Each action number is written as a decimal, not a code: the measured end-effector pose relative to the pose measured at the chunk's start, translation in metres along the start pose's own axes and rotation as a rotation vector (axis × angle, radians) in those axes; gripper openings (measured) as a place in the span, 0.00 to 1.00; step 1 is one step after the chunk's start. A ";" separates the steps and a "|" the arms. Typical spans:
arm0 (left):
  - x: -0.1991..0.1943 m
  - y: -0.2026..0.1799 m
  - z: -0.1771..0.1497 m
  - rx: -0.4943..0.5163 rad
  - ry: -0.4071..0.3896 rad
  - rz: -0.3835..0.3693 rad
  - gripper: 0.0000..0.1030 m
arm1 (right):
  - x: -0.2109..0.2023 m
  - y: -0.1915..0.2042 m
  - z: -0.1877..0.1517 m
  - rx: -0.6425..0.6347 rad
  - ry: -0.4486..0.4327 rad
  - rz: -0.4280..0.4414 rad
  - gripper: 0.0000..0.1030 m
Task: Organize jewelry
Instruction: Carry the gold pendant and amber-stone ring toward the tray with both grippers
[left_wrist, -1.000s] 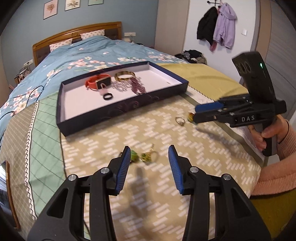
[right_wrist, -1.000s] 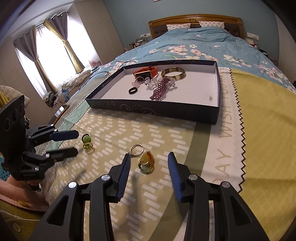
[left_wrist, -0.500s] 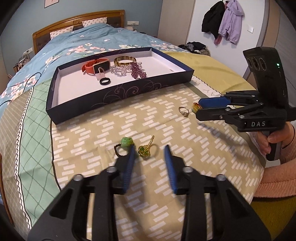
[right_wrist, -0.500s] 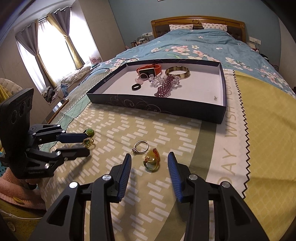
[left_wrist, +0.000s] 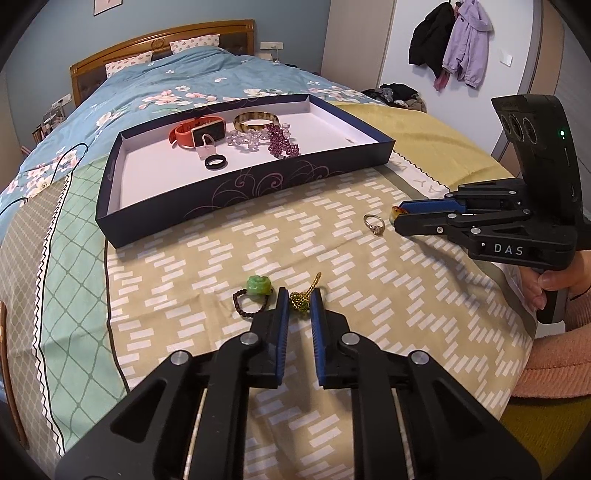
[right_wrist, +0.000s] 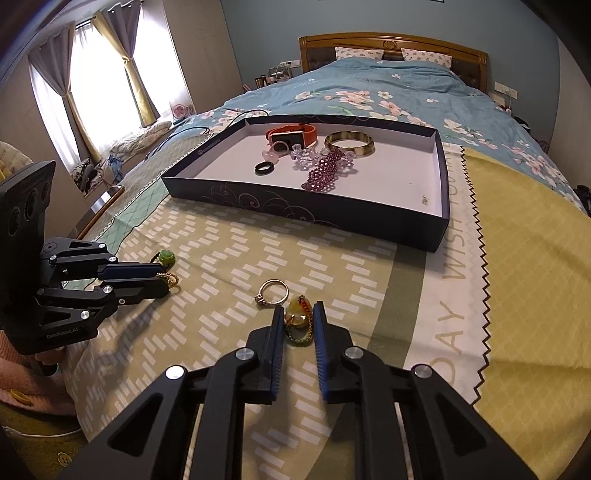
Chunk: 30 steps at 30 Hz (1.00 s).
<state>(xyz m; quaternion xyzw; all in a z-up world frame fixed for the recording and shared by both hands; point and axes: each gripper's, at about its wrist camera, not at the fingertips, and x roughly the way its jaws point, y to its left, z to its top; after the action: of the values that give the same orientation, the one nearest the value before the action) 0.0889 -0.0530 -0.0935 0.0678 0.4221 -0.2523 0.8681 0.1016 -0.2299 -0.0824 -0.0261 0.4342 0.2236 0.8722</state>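
A dark blue tray (left_wrist: 258, 184) lies on the bed with a watch, bangle, black ring and bead strings inside; it also shows in the right wrist view (right_wrist: 369, 218). My left gripper (left_wrist: 300, 295) is shut on a green-and-gold beaded charm (left_wrist: 301, 300) lying on the cloth. A green-stone bead bracelet (left_wrist: 255, 295) lies just left of it. My right gripper (right_wrist: 299, 314) is shut on a yellow pendant with a red cord (right_wrist: 297, 319). A gold ring (right_wrist: 273, 290) lies just ahead of it.
The yellow-patterned cloth (left_wrist: 332, 251) covers the bed's foot. The tray's near wall stands between the loose pieces and its white floor. Blue floral bedding (right_wrist: 369, 96) lies behind. Jackets hang on the far wall (left_wrist: 450, 48).
Both grippers have moved forward and down and closed from wide open: the left around the green-and-gold charm, the right around the yellow pendant.
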 end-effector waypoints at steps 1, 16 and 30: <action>0.000 0.000 0.000 -0.004 -0.002 0.001 0.11 | 0.000 0.000 0.000 0.001 -0.001 -0.001 0.13; -0.014 0.002 0.003 -0.031 -0.053 -0.021 0.11 | -0.012 -0.001 0.005 0.031 -0.062 0.053 0.13; -0.027 0.006 0.014 -0.060 -0.109 -0.033 0.11 | -0.020 0.002 0.020 0.053 -0.129 0.111 0.13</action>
<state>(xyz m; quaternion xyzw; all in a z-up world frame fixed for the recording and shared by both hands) 0.0878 -0.0420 -0.0644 0.0209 0.3829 -0.2569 0.8871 0.1050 -0.2303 -0.0537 0.0355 0.3838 0.2613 0.8850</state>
